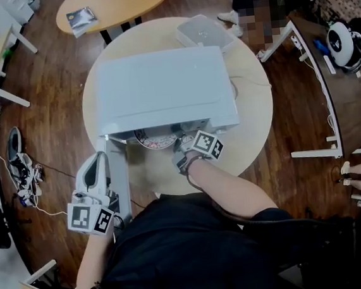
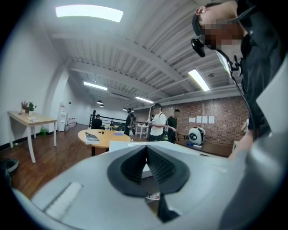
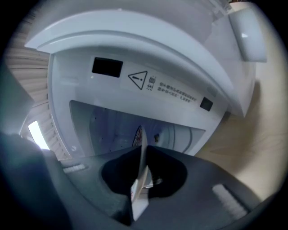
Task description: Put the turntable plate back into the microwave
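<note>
White plate [image 1: 156,138] with a red pattern, thin, edge-on in the right gripper view, sits partly inside the mouth of the microwave [image 1: 162,88]. The right claw [image 1: 180,144] is pinched tight on its rim. Step: sliding it in. Next probably: push deeper, level it, lower onto the microwave floor, release. The left claw [image 1: 98,173], closed and empty, hangs beside the microwave's open door [image 1: 119,178].

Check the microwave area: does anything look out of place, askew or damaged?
The turntable plate is not seated. It juts from the open front of the microwave, pinched at its rim by the right gripper. The door stands open. Nothing looks spilled or broken.
</note>
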